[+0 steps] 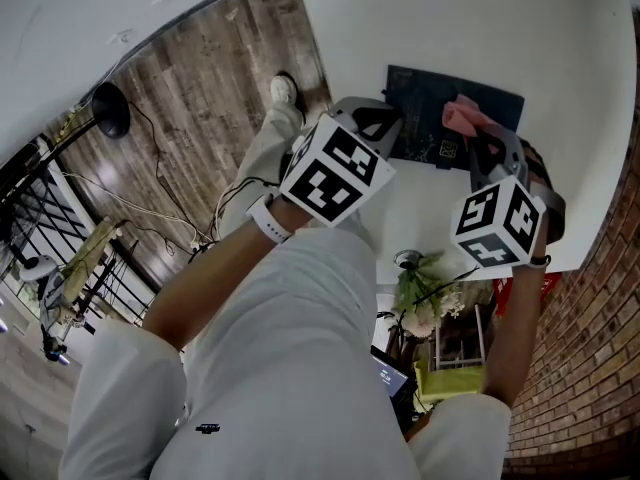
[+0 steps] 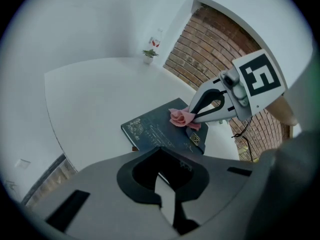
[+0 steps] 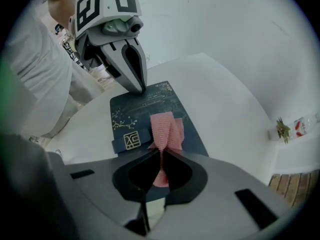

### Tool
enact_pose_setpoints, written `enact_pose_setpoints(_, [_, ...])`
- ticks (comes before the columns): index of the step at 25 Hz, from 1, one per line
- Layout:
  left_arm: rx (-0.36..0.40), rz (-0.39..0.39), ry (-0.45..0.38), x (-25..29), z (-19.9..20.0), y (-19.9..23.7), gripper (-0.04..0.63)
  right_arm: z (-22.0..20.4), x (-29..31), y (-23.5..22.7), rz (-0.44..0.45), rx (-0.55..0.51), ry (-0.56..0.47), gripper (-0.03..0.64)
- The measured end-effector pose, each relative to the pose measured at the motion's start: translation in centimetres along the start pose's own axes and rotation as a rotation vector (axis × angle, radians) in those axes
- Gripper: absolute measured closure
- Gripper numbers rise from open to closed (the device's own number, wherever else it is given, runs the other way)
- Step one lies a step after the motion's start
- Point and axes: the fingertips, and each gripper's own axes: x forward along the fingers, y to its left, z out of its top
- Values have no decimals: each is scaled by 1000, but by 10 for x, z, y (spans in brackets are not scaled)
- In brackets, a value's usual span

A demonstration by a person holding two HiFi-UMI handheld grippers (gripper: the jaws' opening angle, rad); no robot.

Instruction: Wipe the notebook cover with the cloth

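Note:
A dark blue notebook (image 1: pixel 430 118) with gold print lies flat on the white table (image 1: pixel 440 28). A pink cloth (image 1: pixel 462 115) rests on its cover, and my right gripper (image 1: pixel 478 134) is shut on that cloth. The right gripper view shows the cloth (image 3: pixel 167 129) bunched upward from the pinched jaws (image 3: pixel 161 151) onto the notebook (image 3: pixel 140 109). My left gripper (image 1: pixel 393 126) is shut, with its tips (image 3: pixel 138 88) pressed on the notebook's edge nearest the person. In the left gripper view the notebook (image 2: pixel 155 131) lies ahead, with the cloth (image 2: pixel 181 118) under the right gripper (image 2: pixel 197 115).
A small potted plant (image 2: pixel 148 54) stands at the table's far corner by a brick wall (image 2: pixel 210 59). Below the table's near edge there are flowers (image 1: pixel 425 293), a wood floor (image 1: pixel 200 78), a black lamp (image 1: pixel 108 110) and the person's shoe (image 1: pixel 285 90).

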Motion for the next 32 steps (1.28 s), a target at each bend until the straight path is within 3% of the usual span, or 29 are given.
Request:
enact_pose_setpoints(7, [-9,0,-7,0,0,1,577,-17,-3,18,-58,37,92,588])
enact_pose_setpoints(11, [-10,-3,-8,0,0,0,577,-27,-6,35,1,102,127,588])
enact_pose_setpoints(14, [-10,-4,-10,0,-1,1,577,-32,-7,44,7,67,167,588])
enact_pose_setpoints(23, [-11,-6,-12,0,-1,1,577,-9,-7,61,26,37,106,588])
enact_pose_setpoints(32, [-14,-8,-13,0,-1,1,577,3,-8,79,44,-75,88,588])
